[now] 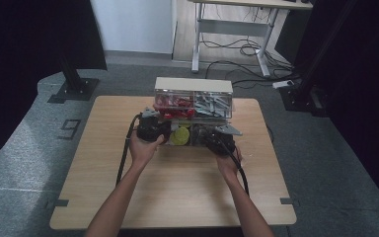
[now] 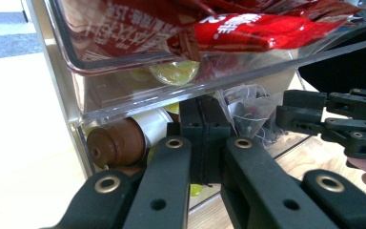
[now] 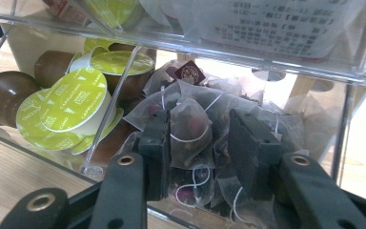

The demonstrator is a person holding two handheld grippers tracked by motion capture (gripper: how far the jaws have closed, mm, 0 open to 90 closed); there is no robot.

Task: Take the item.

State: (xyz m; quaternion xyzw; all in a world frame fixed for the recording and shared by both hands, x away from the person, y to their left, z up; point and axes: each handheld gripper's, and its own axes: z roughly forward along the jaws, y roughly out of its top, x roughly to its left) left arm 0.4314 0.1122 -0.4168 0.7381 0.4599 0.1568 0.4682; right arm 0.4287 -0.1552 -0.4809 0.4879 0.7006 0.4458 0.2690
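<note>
A clear two-tier organizer (image 1: 193, 85) stands at the far middle of the wooden table (image 1: 177, 192). Its upper tier holds red packets (image 2: 248, 28) and pale sachets (image 1: 212, 103). In the lower tier lie brown coffee capsules (image 2: 116, 140) with yellow-green lids (image 3: 74, 102) on the left and mesh tea bags (image 3: 190, 126) on the right. My left gripper (image 2: 202, 138) is shut at the capsule side's front, jaws pressed together; whether it pinches something thin I cannot tell. My right gripper (image 3: 198, 138) reaches among the tea bags, open, one bag standing between its jaws, touching only the left one.
Both forearms come in from the near edge, and black cables (image 1: 124, 153) trail back over the table from each gripper. Behind the table are a desk frame (image 1: 196, 44), loose floor cables (image 1: 246, 49) and a black stand base (image 1: 74, 90).
</note>
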